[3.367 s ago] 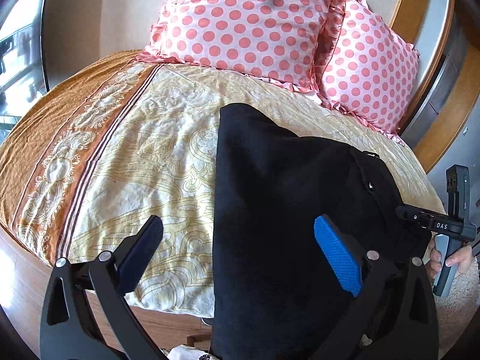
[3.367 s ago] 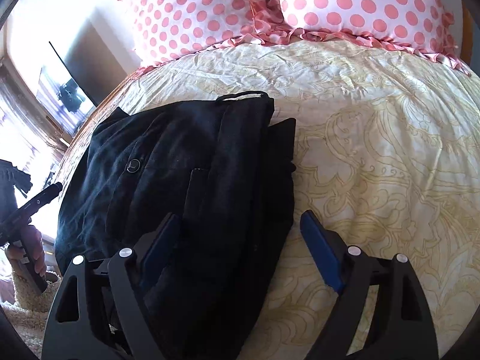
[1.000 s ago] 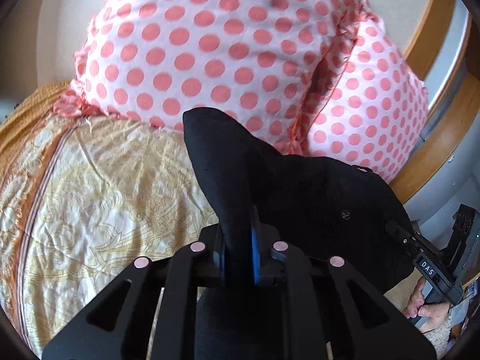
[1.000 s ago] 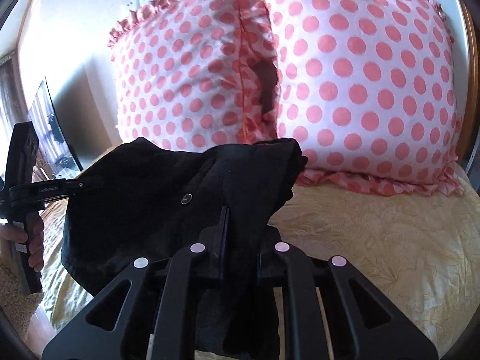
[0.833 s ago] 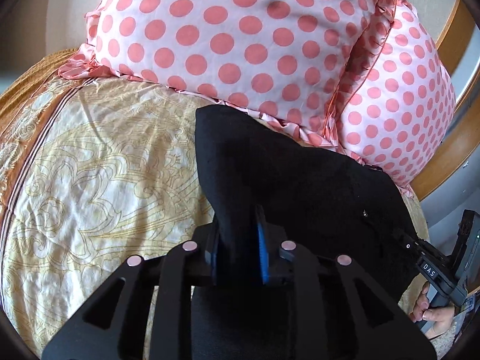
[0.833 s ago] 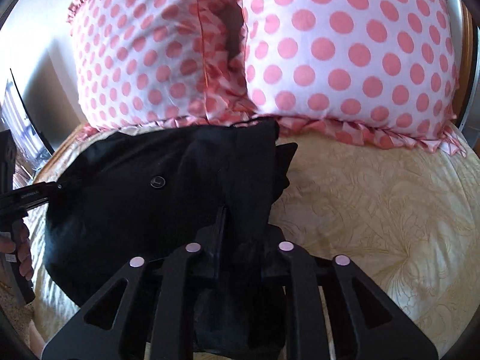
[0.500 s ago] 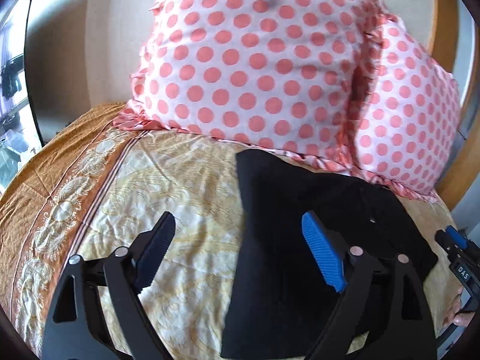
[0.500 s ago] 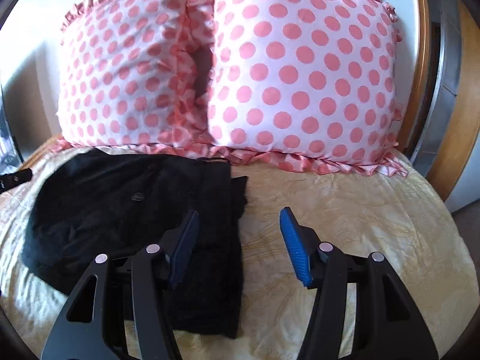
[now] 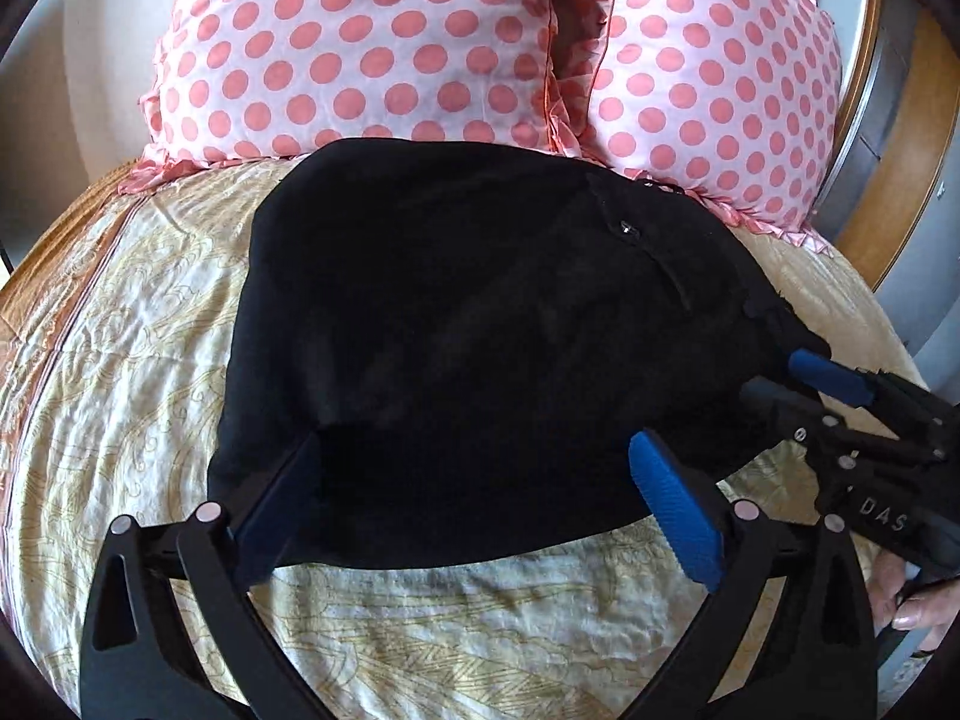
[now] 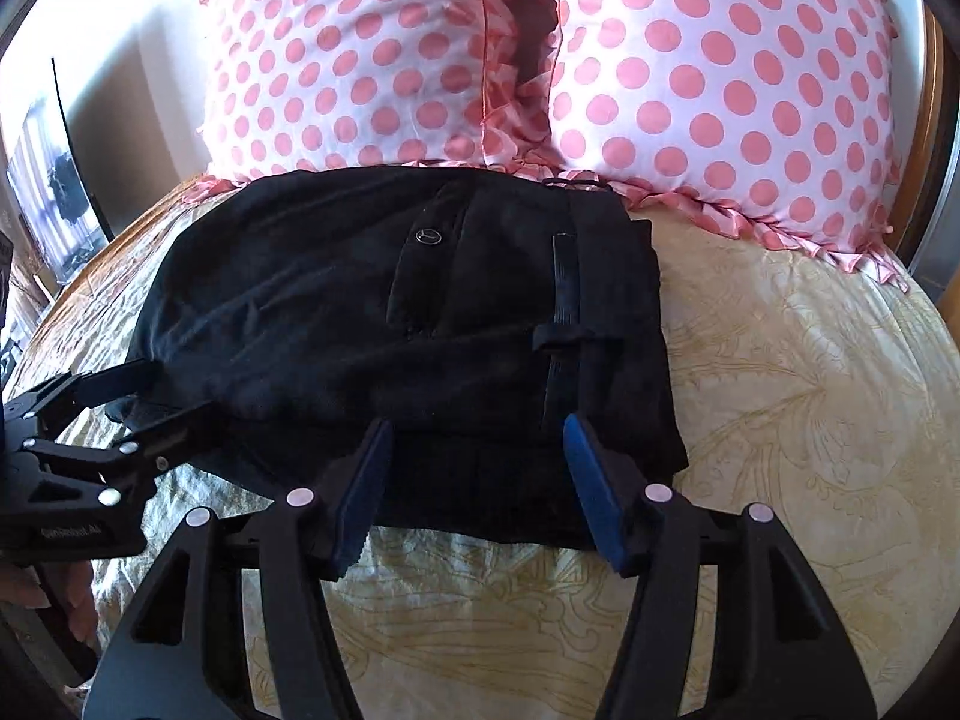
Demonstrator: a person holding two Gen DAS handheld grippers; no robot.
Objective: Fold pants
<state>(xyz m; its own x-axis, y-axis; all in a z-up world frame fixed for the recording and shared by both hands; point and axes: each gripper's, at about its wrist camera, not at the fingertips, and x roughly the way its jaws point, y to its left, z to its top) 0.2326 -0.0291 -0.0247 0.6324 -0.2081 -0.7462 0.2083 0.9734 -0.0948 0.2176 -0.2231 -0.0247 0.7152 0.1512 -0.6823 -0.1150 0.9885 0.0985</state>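
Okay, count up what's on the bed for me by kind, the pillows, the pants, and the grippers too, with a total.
Polka-dot pillows: 2, one on the left and one on the right
Black pants: 1, folded on the bedspread
Grippers: 2, left gripper and right gripper, both open
Total: 5

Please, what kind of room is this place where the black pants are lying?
Most likely a bedroom. The black pants lie on a bed with a patterned yellow bedsheet, two pink polka-dot pillows lean at its head, and a wooden headboard stands behind them.
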